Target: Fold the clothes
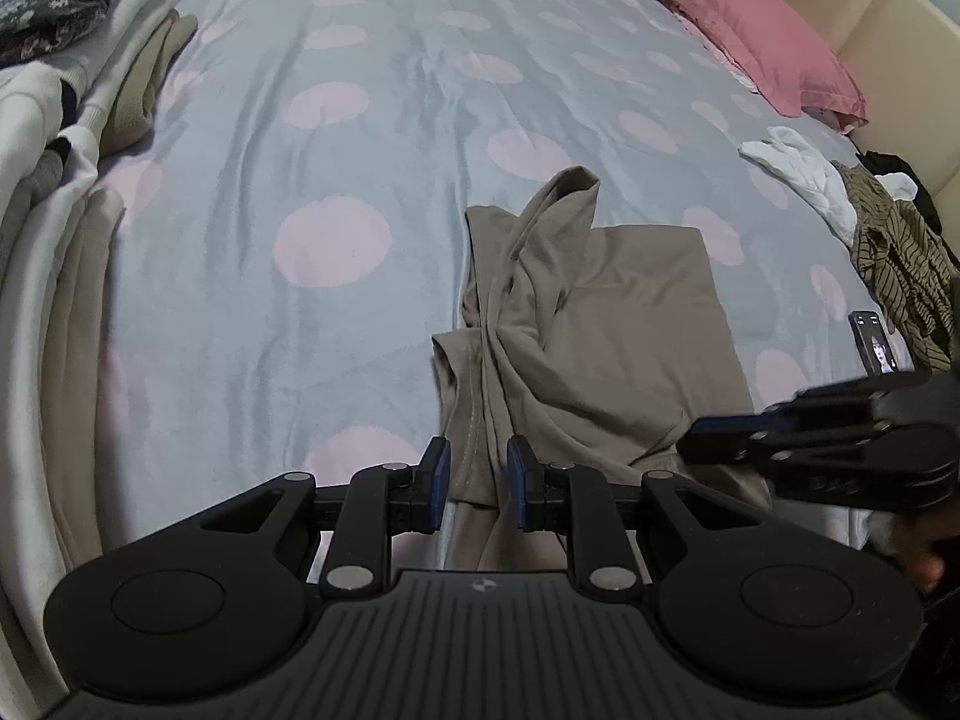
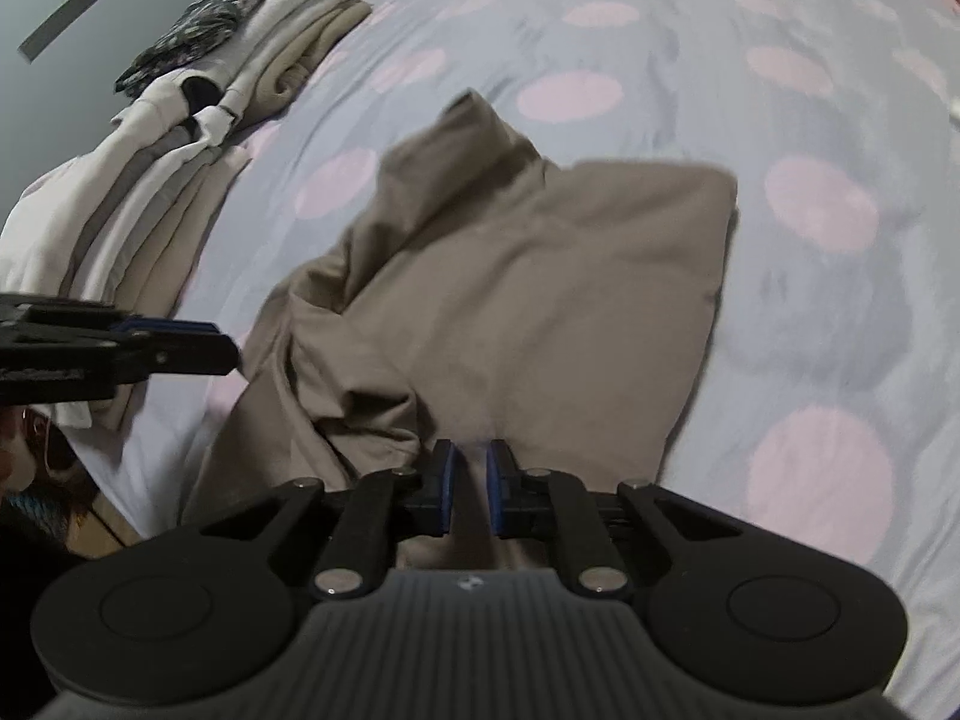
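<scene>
A taupe garment (image 1: pixel 600 324) lies partly folded and bunched on the grey bedspread with pink dots (image 1: pixel 288 168). My left gripper (image 1: pixel 478 483) has its jaws slightly apart, with the garment's near edge running between them. My right gripper (image 2: pixel 471 483) has its jaws narrowly apart over the garment's near hem (image 2: pixel 528 300). The right gripper also shows at the right of the left wrist view (image 1: pixel 708 438). The left gripper also shows at the left of the right wrist view (image 2: pixel 222 348). Whether either one pinches the cloth is unclear.
A stack of folded white, beige and patterned clothes (image 1: pixel 54 138) lies along the bed's left side, also in the right wrist view (image 2: pixel 180 138). A pink pillow (image 1: pixel 744 24), a white garment (image 1: pixel 798 174), a striped olive garment (image 1: pixel 906 264) and a phone (image 1: pixel 876 342) lie at right.
</scene>
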The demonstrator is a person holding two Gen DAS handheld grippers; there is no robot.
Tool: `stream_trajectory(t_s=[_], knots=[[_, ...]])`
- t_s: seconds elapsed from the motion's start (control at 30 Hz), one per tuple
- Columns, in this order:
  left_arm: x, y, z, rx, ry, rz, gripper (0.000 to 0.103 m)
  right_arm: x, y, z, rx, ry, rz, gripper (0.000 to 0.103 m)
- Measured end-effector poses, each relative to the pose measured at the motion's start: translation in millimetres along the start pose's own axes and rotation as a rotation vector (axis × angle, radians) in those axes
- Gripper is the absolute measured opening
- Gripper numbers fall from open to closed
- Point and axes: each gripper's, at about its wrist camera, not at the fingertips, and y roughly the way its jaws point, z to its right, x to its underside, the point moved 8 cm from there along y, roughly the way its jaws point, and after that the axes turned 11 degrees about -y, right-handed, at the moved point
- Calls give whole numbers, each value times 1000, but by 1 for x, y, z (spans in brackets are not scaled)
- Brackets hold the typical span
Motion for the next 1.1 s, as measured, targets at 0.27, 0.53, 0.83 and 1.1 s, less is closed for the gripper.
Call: stream_trajectory(t_s=[0.27,0.53,0.83,1.1], knots=[[0,1,-1,-5,-13,1,17,-4,3,-36,-123,-10,59,13],[-4,-2,-7,-9,-34,18,17,8,17,-94,-237,-87,55,13],[-10,-8,-3,31,-24,65,23,15,-5,-102,-258,-190,30,15],[-45,-1,38,49,117,115,54,-8,-40,-8,-12,-204,-17,17]])
